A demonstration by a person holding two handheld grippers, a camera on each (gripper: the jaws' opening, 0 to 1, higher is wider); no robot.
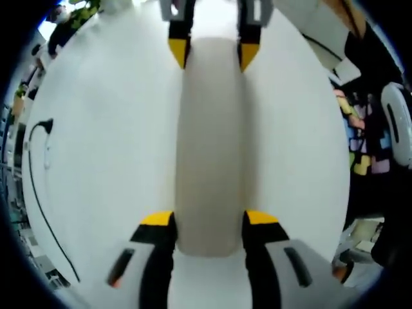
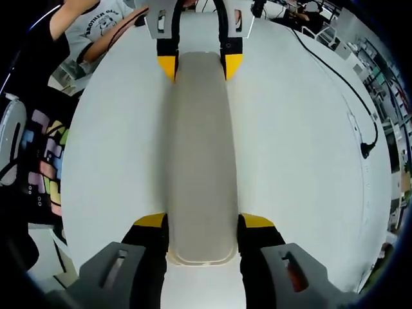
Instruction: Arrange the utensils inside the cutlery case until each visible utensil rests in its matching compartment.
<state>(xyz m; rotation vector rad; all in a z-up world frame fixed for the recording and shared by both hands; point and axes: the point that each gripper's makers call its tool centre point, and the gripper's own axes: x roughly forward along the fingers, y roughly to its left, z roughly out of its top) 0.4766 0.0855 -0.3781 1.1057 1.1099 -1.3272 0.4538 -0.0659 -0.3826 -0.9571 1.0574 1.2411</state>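
Grippers (image 1: 209,219) (image 2: 203,222) clasp both ends of unmarked beige cutlery case (image 2: 198,148)

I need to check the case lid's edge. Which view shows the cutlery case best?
The right gripper view: the cutlery case is sharp, its near rim visible. The left gripper view shows the same closed case, blurrier, gripped at both ends.

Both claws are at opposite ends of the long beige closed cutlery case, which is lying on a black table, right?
Not quite: the table is white, not black, as the right gripper view shows. The rest stands: the long beige closed cutlery case lies between the right claw at its near end and the left claw at its far end; the left gripper view shows the same.
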